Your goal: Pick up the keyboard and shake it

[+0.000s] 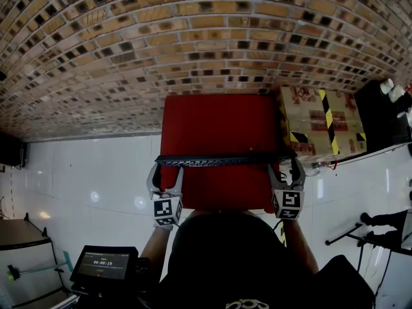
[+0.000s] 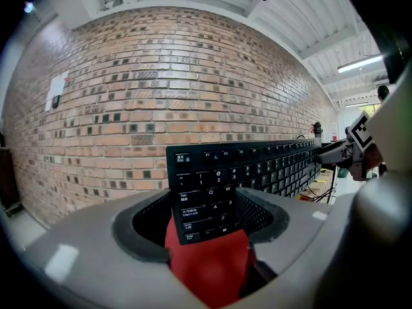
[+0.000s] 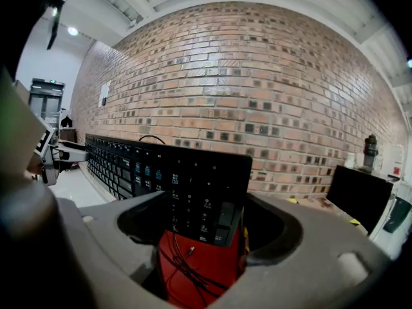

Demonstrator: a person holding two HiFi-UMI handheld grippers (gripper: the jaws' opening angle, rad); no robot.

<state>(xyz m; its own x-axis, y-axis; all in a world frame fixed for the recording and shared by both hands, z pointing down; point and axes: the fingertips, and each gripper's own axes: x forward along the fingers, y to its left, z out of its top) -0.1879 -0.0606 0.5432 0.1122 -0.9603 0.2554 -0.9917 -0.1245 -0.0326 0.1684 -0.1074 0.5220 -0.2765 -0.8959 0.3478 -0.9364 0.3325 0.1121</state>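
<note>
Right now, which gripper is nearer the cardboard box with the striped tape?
Right. The right gripper grips the keyboard at the end beside the cardboard box; the left gripper grips its far end.

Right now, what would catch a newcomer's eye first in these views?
The black keyboard hangs edge-on above the red table, one end clamped in the left gripper and the other in the right gripper. Right of the table sits a cardboard box with yellow-black tape.
</note>
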